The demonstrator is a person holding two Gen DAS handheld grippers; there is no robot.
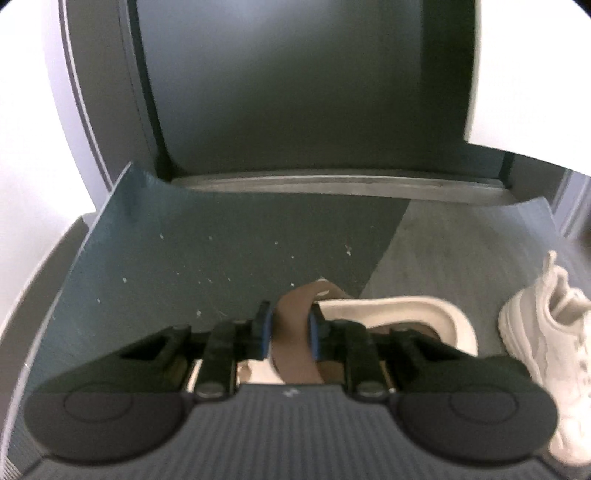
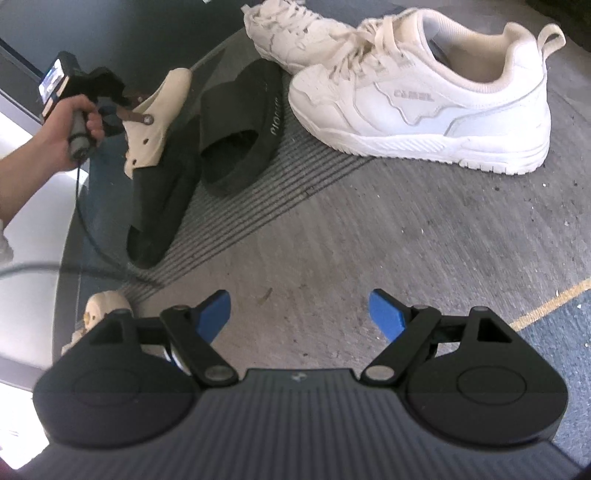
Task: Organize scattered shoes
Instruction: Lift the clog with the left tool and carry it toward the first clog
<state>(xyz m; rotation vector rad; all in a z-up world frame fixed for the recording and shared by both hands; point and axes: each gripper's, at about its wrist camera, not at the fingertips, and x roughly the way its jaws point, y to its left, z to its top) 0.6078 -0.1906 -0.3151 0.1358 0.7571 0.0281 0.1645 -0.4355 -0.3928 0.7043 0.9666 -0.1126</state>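
Note:
My left gripper (image 1: 290, 319) is shut on the brown heel strap (image 1: 295, 306) of a cream clog (image 1: 424, 314), its blue pads pressing the strap from both sides. In the right wrist view the same clog (image 2: 159, 122) hangs tilted off the floor from the left gripper (image 2: 127, 107), which a hand (image 2: 70, 136) holds. My right gripper (image 2: 301, 314) stands open over bare grey floor with nothing between its fingers. A second cream clog (image 2: 105, 304) lies just left of it, partly hidden.
Two black slides (image 2: 240, 140) (image 2: 162, 206) lie beside the lifted clog. Two white sneakers (image 2: 424, 99) (image 2: 288, 33) stand behind them; one sneaker (image 1: 543, 332) shows right of the left gripper. A dark door (image 1: 295, 92) with a metal threshold (image 1: 332, 184) rises ahead. A cable (image 2: 88, 229) trails across the floor.

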